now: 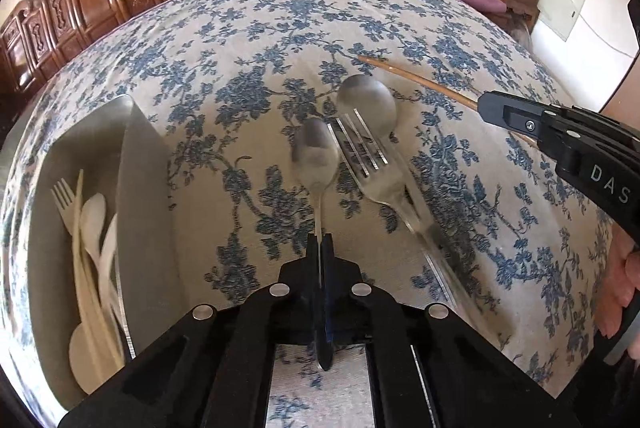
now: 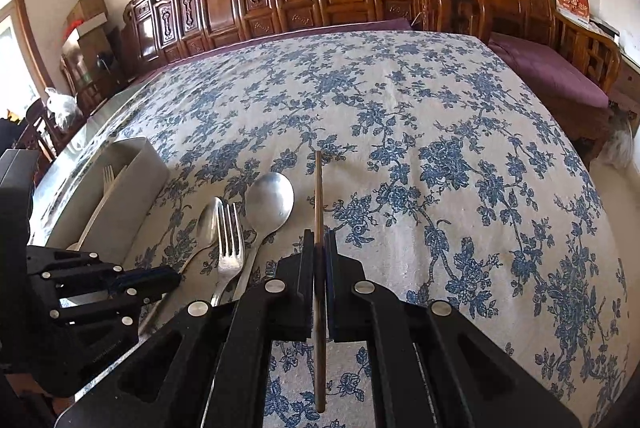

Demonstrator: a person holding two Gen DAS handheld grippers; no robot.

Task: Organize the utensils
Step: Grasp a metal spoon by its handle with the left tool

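My left tool (image 1: 320,242) clamps the small spoon (image 1: 316,155) and my right tool (image 2: 319,238) clamps 1 chopstick (image 2: 318,183), while the tray (image 1: 148,163) holds white plastic cutlery (image 1: 92,228); fork (image 1: 364,155) and large spoon (image 1: 366,99) remain on the counter (image 1: 280,39).

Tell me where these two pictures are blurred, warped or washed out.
Left wrist view: the small spoon held in the left claw and the fork beside it are smeared by motion blur; the box wall looks stretched at the edge. Right wrist view: sharp, the chopstick in the right claw is crisp; the window at far left is blown out. Both bulge the tablecloth.
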